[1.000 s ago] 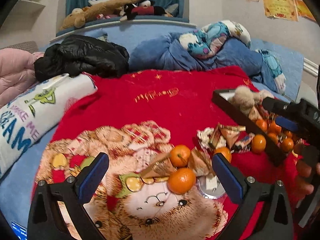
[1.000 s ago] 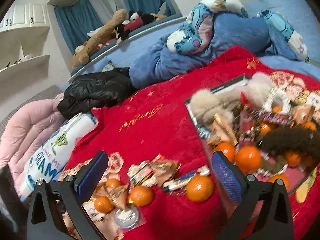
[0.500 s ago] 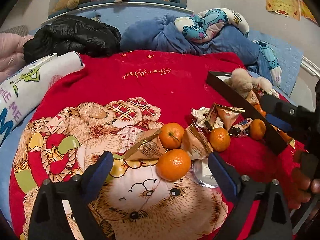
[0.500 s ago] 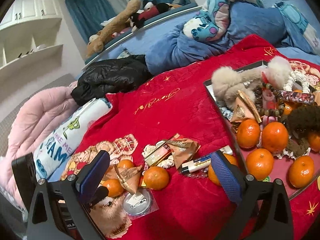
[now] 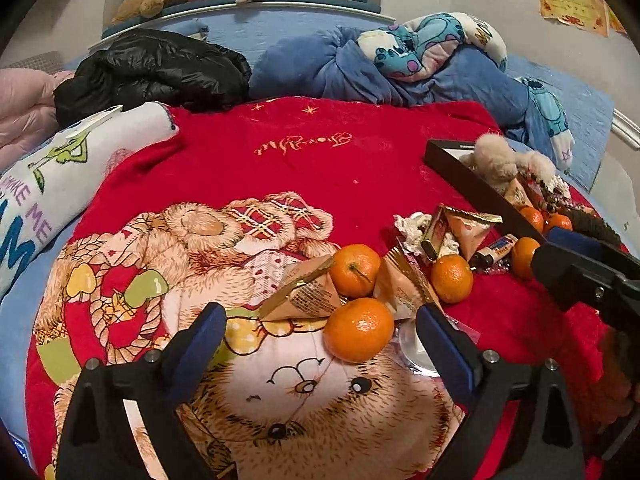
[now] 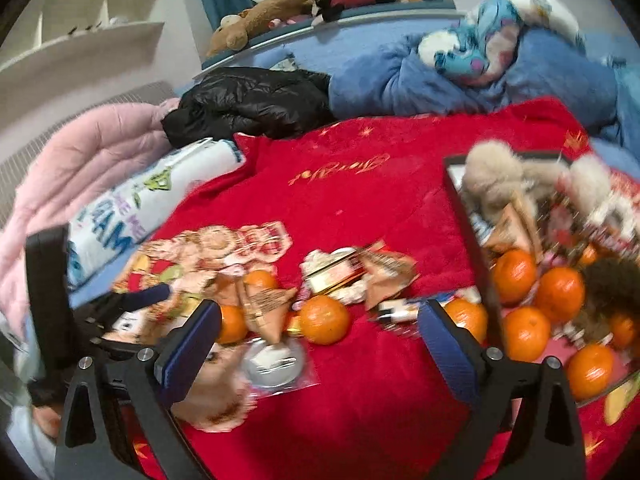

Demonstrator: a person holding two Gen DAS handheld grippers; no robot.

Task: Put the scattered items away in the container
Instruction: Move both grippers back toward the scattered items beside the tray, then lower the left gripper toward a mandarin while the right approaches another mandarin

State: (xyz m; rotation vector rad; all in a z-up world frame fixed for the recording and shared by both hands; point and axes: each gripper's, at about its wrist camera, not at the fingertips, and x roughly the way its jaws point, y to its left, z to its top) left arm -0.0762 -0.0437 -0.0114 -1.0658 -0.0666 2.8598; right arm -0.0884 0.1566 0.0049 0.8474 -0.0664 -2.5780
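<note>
Left gripper point(image 5: 320, 344) hangs over the loose pile on the red blanket point(image 5: 328, 160), jaws wide apart, nothing between the pads. The nearest mandarin point(image 5: 359, 329) sits in the gap's line, probably the pick target. Right gripper point(image 6: 320, 344) also spread and empty, aimed at the same pile from beside the black tray point(image 5: 476, 184), likely so either hand can ferry items across. Snack packets point(image 5: 304, 298) and more mandarins lie outside the tray; it already holds fruit and plush pom-poms point(image 6: 504, 176).
</note>
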